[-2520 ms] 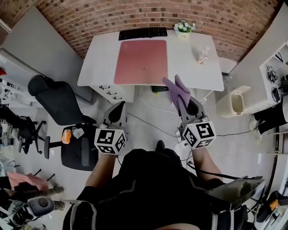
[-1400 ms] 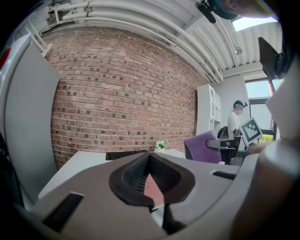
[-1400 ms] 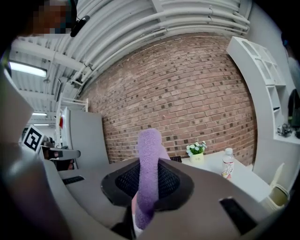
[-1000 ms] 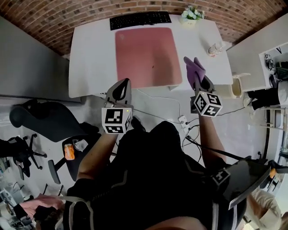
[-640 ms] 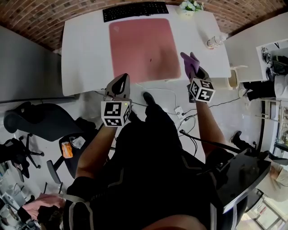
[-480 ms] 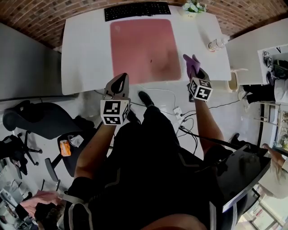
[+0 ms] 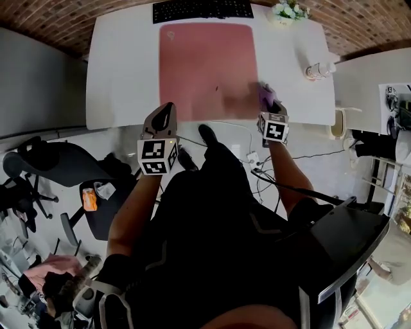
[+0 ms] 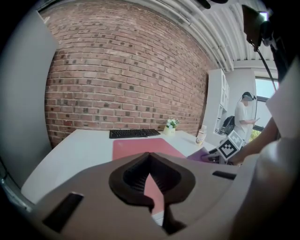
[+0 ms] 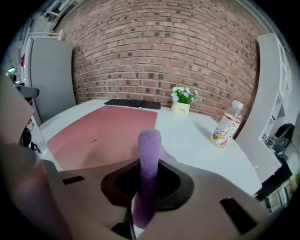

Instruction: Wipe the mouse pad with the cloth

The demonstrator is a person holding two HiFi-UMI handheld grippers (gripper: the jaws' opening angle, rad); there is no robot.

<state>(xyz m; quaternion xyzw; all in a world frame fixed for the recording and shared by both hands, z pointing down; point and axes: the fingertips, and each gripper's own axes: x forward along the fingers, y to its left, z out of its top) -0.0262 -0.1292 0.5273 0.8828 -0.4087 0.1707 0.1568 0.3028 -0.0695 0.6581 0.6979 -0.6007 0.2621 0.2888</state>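
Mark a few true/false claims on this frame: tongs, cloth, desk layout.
1. The right tongs clamp the purple cloth. True.
2. The left tongs hold the bottle. False: nothing sits between them; the bottle stands on the desk.
3. The keyboard lies on the pink mouse pad. False: it lies on the desk, past the pad's far edge.
4. A small flower pot stands on the desk to the right of the keyboard. True.
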